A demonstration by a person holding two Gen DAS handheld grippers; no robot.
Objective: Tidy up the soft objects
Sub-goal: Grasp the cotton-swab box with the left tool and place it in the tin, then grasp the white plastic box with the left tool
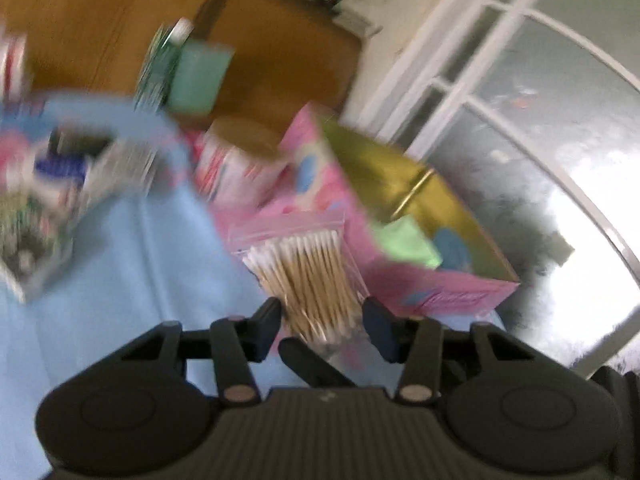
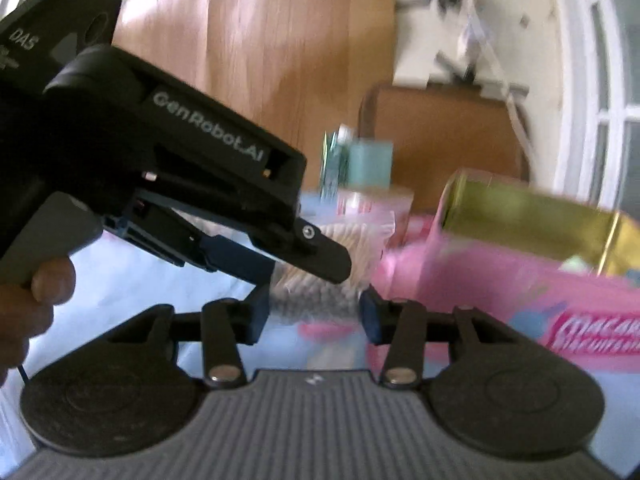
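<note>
Left wrist view: your left gripper [image 1: 323, 322] clamps the swab bag [image 1: 308, 268], long axis pointing ahead; the pink box [image 1: 404, 280] lies right. Your right gripper [image 2: 314, 314] stands open.

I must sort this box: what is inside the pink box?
Inside the pink box a green pad and a blue piece show against gold lining; its near wall hides the rest.
</note>
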